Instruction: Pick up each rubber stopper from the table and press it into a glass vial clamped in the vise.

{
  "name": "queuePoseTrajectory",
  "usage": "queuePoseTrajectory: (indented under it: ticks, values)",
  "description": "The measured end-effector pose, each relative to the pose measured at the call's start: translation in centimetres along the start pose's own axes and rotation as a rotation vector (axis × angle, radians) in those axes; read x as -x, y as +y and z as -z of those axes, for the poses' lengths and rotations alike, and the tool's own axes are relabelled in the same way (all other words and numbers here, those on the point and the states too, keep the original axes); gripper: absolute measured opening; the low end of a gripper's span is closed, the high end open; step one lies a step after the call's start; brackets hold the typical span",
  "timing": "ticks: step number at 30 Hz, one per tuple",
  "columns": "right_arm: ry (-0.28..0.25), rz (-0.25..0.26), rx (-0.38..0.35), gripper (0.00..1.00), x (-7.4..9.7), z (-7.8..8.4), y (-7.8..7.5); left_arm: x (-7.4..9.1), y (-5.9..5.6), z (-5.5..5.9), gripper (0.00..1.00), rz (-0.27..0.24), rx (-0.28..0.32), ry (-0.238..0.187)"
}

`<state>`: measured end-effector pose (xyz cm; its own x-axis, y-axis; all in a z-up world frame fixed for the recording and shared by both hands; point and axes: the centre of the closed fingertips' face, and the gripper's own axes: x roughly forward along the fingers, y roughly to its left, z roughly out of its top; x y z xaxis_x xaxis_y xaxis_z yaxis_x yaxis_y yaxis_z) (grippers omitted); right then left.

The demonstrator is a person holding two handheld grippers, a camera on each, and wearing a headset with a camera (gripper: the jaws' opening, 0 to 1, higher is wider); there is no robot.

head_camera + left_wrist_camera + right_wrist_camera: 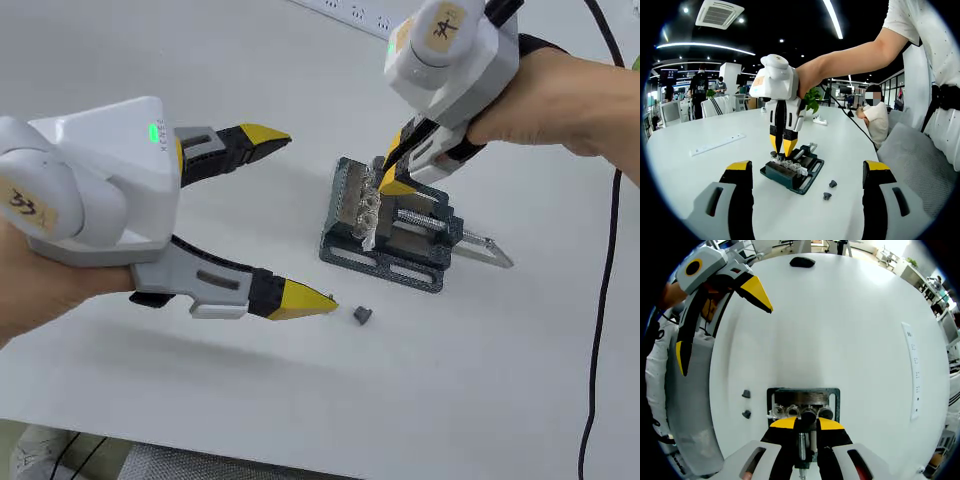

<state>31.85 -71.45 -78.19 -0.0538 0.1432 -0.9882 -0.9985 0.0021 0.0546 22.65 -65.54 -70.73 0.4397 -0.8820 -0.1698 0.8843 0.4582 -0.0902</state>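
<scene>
Though untouched, stopper (362,315) beside hand-held gripper (311,219)

Dark-grey vise (385,262) and stopper (362,316) — plain white table (450,390).

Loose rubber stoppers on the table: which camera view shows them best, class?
The left gripper view: both stoppers lie near the centre, beside the vise. The right gripper view also shows both, off to one side; the head view shows one clearly.

Bright overhead light, ceiling strips (832,17) glare; soft shadow by vise (380,262) on table (480,380); gripper views warp at edges.
</scene>
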Motion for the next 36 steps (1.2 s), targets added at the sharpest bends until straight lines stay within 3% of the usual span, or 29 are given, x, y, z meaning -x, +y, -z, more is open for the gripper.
queuePoseTrajectory:
  ticks: [5,13,36]
  values:
    - [-0.058,0.019,-0.011,0.07,1.2,-0.3,0.2,0.0,0.1,0.1,0.90,-0.003,-0.001,0.003]
    - [-0.092,0.031,-0.014,0.00,1.1,-0.2,0.2,0.0,0.1,0.2,0.90,-0.001,0.001,0.007]
    - [-0.086,0.017,0.002,0.00,0.1,-0.4,0.4,0.1,0.0,0.3,0.88,-0.001,0.009,0.004]
